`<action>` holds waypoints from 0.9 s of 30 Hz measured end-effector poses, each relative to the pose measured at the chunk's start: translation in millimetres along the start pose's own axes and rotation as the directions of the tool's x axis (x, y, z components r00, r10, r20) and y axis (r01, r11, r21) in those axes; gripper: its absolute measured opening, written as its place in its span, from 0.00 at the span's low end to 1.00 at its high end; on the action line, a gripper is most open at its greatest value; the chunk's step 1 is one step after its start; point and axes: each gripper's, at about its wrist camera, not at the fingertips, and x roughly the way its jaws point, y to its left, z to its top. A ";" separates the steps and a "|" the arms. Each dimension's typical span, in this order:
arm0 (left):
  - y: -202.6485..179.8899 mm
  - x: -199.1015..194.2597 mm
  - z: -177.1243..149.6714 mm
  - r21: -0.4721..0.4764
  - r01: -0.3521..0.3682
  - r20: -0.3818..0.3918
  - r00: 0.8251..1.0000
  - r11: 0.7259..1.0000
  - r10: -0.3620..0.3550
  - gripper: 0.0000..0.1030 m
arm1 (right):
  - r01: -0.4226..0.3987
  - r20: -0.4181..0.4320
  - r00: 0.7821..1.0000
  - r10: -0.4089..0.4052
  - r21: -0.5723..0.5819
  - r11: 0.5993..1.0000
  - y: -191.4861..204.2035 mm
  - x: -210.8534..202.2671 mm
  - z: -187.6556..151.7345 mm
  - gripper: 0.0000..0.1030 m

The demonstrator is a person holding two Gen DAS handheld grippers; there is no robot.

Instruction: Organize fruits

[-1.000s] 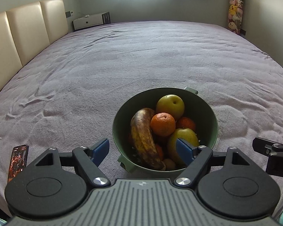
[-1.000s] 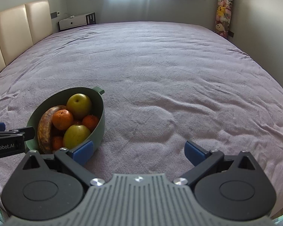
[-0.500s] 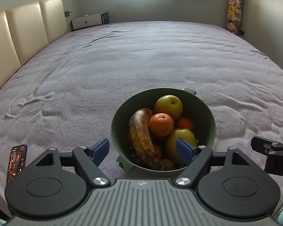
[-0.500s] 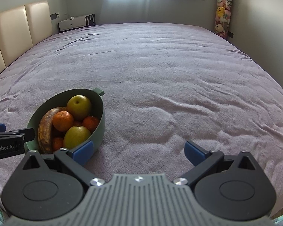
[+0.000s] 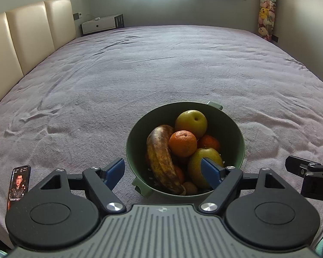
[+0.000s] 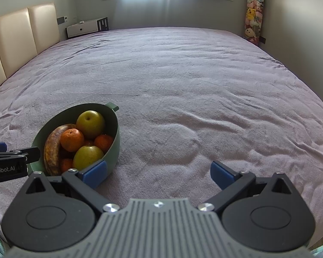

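Bed [image 6: 183, 81] carries everything: a wide mauve cover, rumpled, with a shallow round dent to the right of the bowl near the foot edge. Green bowl [image 5: 236, 133] sits on the cover close to the near edge, tab handles front and back. A phone [image 5: 19, 182] lies lit at the near left corner.

Change over the last second — very little. From my left wrist view the bowl has slid a touch down and left in frame, so I read that as my left hand drifting slightly; nothing in the bowl has shifted. All fruit I can see is already gathered in the bowl: brown banana [image 5: 161, 157] along the left wall, two yellow-green apples [image 5: 191, 122] front and back, a tangerine [image 5: 183, 143] on top, more orange fruit beneath (count unclear). That fits either a bowl just filled or one about to be sorted out onto the cover; I can't settle which.

Left gripper [image 5: 164, 169]: jaws spread wide, holding nothing, hovering just short of the bowl's near rim — one blue pad overlaps the front apple in view, contact not evident.

Right gripper [image 6: 159, 172]: jaws equally wide, empty, over bare cover to the right of the bowl.
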 end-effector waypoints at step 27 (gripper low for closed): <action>-0.5 -1.6 0.8 -0.001 0.000 0.004 1.000 1.000 0.000 0.91 | 0.005 -0.002 1.000 -0.005 0.000 1.000 1.1 -0.3 -0.2 0.96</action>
